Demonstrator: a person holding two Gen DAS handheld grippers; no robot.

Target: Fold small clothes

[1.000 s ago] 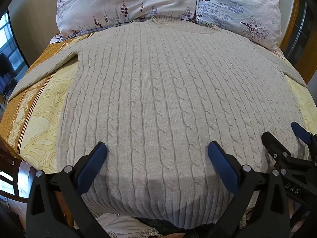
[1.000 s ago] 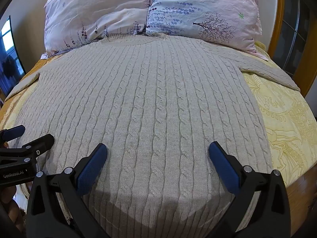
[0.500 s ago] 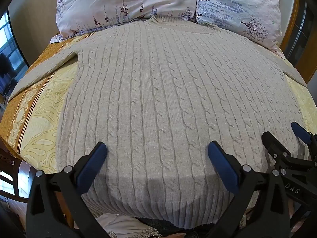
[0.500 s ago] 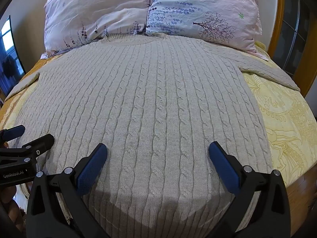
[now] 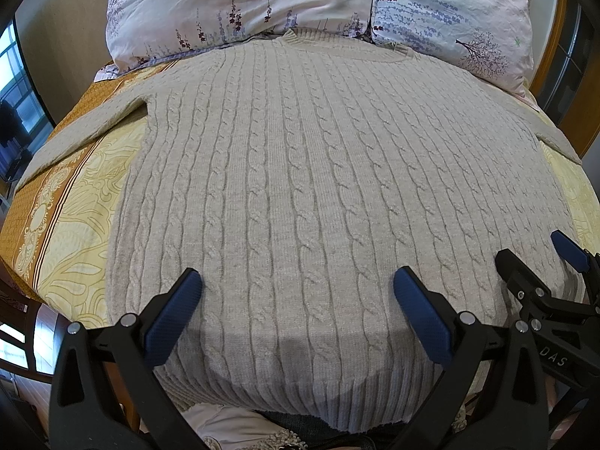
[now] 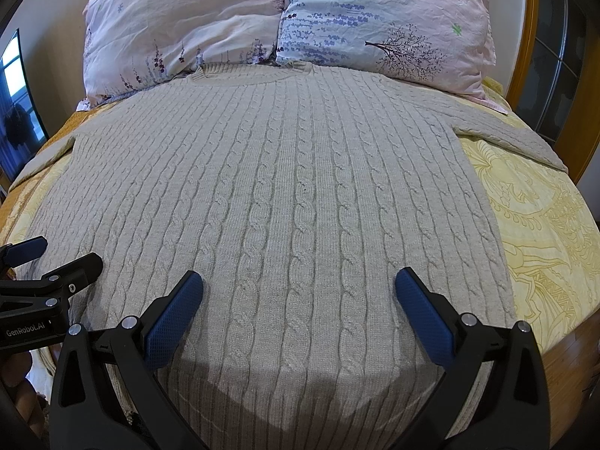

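A beige cable-knit sweater (image 5: pixel 307 172) lies flat on the bed, collar at the far end by the pillows, sleeves spread to both sides, ribbed hem hanging over the near edge. It also fills the right wrist view (image 6: pixel 285 195). My left gripper (image 5: pixel 296 292) is open and empty, held above the left part of the hem. My right gripper (image 6: pixel 298 292) is open and empty above the right part of the hem. The right gripper shows at the right edge of the left wrist view (image 5: pixel 540 258); the left gripper shows at the left edge of the right wrist view (image 6: pixel 56 258).
Two floral pillows (image 5: pixel 240 7) (image 6: pixel 378 26) lie at the head of the bed. A yellow and orange patterned sheet (image 5: pixel 71 202) (image 6: pixel 540 225) shows on both sides of the sweater. A wooden bed frame (image 6: pixel 525 60) stands at the right. A window (image 5: pixel 15 112) is at the far left.
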